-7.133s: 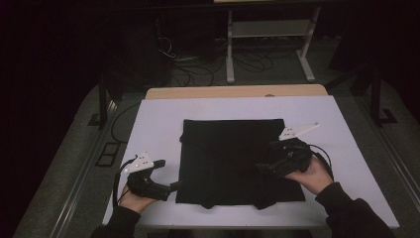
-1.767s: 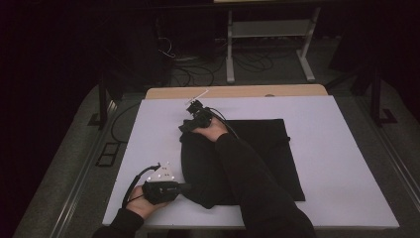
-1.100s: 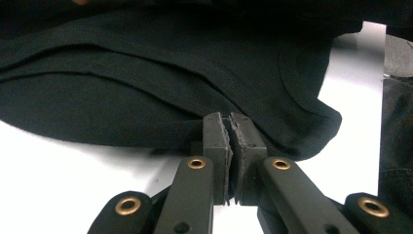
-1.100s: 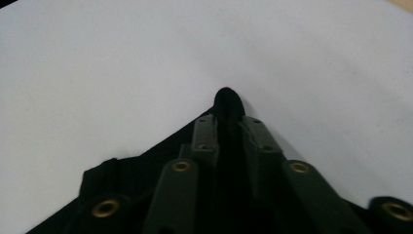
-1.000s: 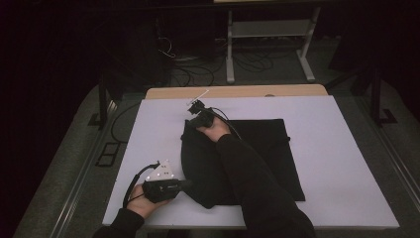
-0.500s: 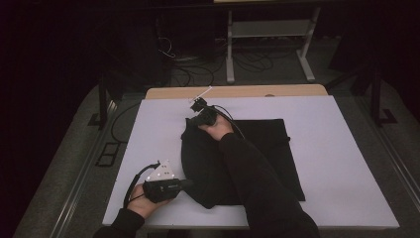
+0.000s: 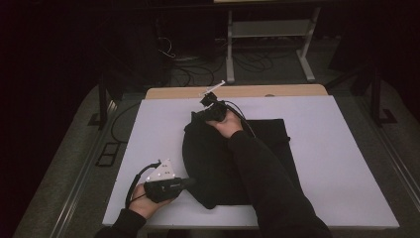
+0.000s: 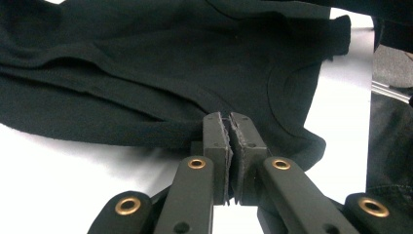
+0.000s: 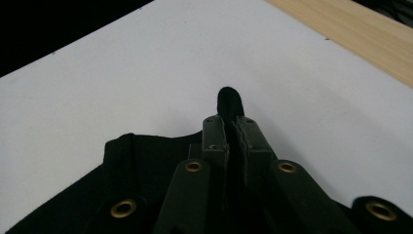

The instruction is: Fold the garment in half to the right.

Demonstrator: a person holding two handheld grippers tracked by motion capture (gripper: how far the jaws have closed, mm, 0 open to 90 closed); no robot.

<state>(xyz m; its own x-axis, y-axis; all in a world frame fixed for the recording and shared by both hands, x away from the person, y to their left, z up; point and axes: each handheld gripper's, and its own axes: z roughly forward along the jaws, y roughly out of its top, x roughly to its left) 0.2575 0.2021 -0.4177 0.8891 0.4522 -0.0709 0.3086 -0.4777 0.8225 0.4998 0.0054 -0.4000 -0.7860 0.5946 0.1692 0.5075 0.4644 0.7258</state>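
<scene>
Here, both sets of my fingers pinch a black shirt (image 7: 233, 158) on the white table (image 7: 346, 163).

My left gripper (image 7: 190, 182) sits at about seven o'clock on the table, its fingers (image 8: 216, 141) pressed together on a fold of the shirt's near edge, just beside the collar curve. My right gripper (image 7: 195, 116) has reached across to about eleven o'clock, my sleeve lying over the cloth; its fingers (image 9: 214, 136) are clamped on a small nub of fabric that pokes out past their tips, with bare table beyond. The shirt lies mid-table, its left part bunched and drawn up between the two grips, its right part flat out toward three o'clock.
</scene>
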